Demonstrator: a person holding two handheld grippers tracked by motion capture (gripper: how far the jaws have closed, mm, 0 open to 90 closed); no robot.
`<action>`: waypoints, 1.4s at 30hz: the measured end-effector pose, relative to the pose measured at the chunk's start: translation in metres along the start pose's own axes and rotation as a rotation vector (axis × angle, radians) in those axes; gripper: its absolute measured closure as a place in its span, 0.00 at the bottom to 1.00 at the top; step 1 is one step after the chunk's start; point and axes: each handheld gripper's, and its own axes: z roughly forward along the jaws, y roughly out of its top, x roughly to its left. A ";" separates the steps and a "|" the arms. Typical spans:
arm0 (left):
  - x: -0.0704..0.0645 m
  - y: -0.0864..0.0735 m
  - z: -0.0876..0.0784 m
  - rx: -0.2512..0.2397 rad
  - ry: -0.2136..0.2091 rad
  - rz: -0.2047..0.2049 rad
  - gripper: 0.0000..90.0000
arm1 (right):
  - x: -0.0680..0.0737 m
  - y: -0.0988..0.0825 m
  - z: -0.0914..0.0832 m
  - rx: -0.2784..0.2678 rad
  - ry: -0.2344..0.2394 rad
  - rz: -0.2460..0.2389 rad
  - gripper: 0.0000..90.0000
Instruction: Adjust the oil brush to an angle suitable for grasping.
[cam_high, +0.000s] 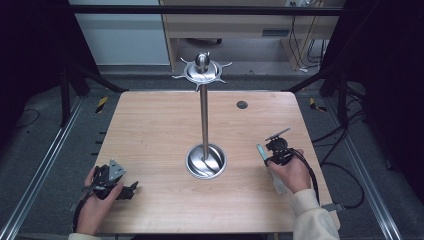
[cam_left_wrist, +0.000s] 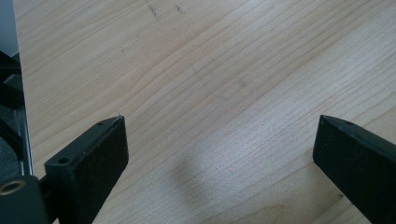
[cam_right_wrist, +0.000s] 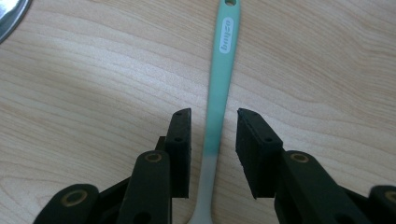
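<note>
A teal-handled utensil lies flat on the wooden table, its handle fading to pale grey toward the near end. My right gripper is above it with a jaw on each side of the handle and a small gap on both sides, so it is open. In the high view this gripper is at the table's right, and the utensil's teal tip pokes out to its left. My left gripper rests near the front left corner. Its jaws stand wide over bare wood.
A tall metal stand with a round dished base rises from the table's middle. A ring of hooks tops it. A small dark round plug sits in the tabletop at the back right.
</note>
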 end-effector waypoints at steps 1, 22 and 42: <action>0.000 0.000 0.000 0.000 -0.002 0.000 0.03 | -0.001 -0.001 0.001 0.004 0.000 0.002 0.74; -0.001 0.000 0.001 0.001 -0.005 0.000 0.03 | -0.005 -0.005 0.013 0.104 0.035 0.037 0.84; 0.001 -0.001 0.003 0.004 -0.003 -0.003 0.03 | -0.009 0.001 0.001 0.050 0.049 0.067 0.91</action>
